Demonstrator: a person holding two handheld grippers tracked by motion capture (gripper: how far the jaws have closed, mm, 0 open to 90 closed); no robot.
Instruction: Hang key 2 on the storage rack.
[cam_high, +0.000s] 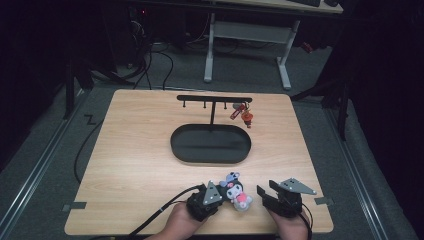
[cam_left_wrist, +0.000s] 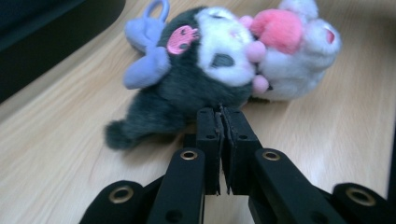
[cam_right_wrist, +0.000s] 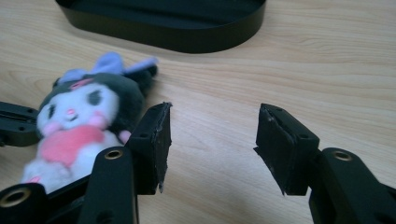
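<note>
A plush toy (cam_high: 236, 191) lies on the wooden table (cam_high: 135, 150) near its front edge. It has a dark head, a white face, a lilac bow and a pink and white body, and carries a lilac loop (cam_left_wrist: 156, 8). My left gripper (cam_high: 216, 196) is at its left side. In the left gripper view the jaws are pressed together, their tips (cam_left_wrist: 220, 112) pinching the dark fur at the edge of the plush toy (cam_left_wrist: 219, 60). My right gripper (cam_high: 270, 192) stands open to the right of the toy with bare table between its fingers (cam_right_wrist: 156, 140). The plush toy (cam_right_wrist: 81, 121) lies to its left.
A black oval tray (cam_high: 210, 144) sits mid-table, with a black T-shaped hanger rack (cam_high: 214, 99) standing at its back. A red keychain charm (cam_high: 244, 115) hangs from the rack's right end. A cable (cam_high: 160, 212) trails from the left gripper. White desk legs (cam_high: 207, 55) stand beyond the table.
</note>
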